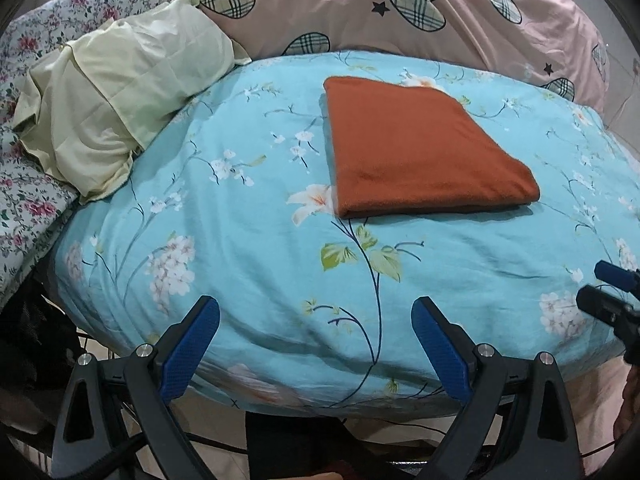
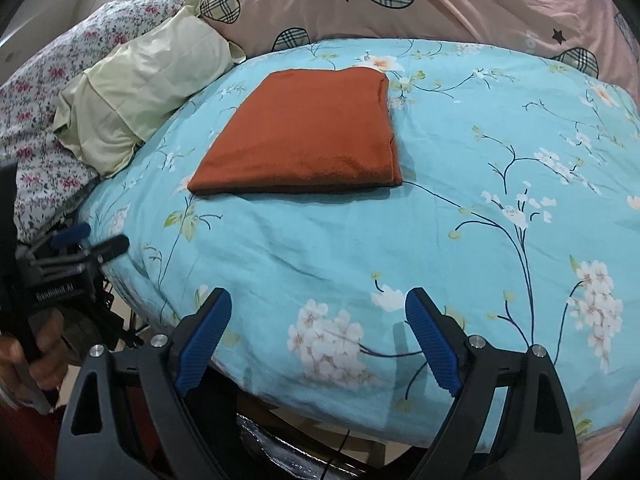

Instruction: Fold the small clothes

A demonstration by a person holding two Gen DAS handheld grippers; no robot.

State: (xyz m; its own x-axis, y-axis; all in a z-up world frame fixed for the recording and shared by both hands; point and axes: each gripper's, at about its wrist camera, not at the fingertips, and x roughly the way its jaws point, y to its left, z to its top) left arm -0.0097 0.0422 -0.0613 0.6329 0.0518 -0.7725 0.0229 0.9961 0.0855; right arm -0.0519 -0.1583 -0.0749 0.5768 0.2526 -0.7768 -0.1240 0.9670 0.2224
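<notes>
A rust-orange cloth lies folded into a flat rectangle on the light-blue floral bed cover. It also shows in the right wrist view. My left gripper is open and empty, held near the bed's front edge, well short of the cloth. My right gripper is open and empty too, over the front of the cover. The right gripper shows at the right edge of the left wrist view. The left gripper shows at the left edge of the right wrist view.
A pale yellow pillow lies at the back left on a flowered sheet. A pink quilt with plaid hearts is heaped behind the cloth. The bed's front edge drops off just past the grippers.
</notes>
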